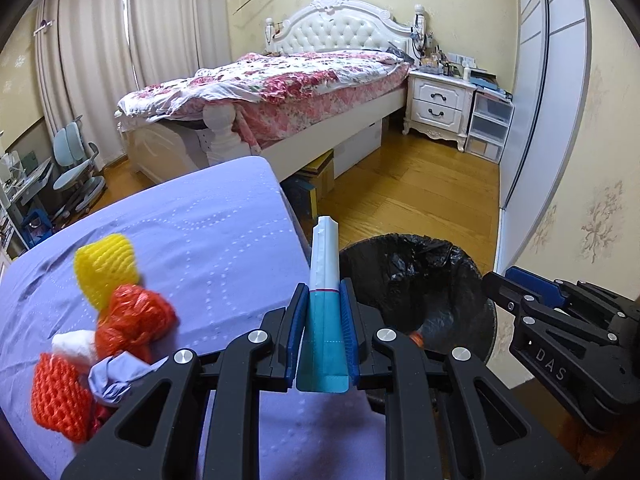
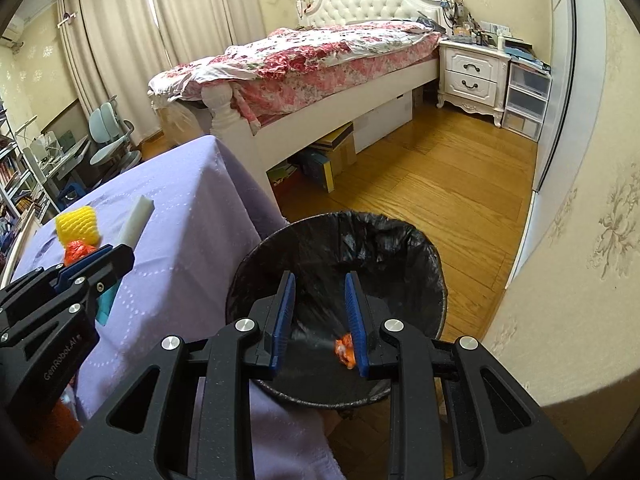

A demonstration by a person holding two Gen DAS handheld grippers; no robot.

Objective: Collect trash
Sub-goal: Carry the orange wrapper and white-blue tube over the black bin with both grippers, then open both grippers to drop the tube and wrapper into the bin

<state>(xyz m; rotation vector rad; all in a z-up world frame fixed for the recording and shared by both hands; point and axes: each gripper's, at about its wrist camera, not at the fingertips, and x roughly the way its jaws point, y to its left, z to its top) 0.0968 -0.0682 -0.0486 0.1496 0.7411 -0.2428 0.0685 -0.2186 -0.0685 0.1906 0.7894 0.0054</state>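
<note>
Left gripper (image 1: 324, 328) fingers clenched on a teal-and-white carton (image 1: 323, 280), lower centre, beside the bin (image 1: 420, 276) | likely light, stiff, crushable; hold mid-body | right gripper (image 2: 320, 320) released over the bin, orange scrap (image 2: 345, 350) inside | foam nets (image 1: 106, 268) wait on the worktop (image 1: 200, 220), lower left.

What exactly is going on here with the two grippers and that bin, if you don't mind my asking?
A person is clearing trash off a table with a purple cloth into a black-lined bin. The left gripper is shut on a teal-and-white packet. The right gripper hangs open over the bin, where an orange scrap shows. Yellow foam netting, an orange bag and orange netting are on the cloth.
</note>
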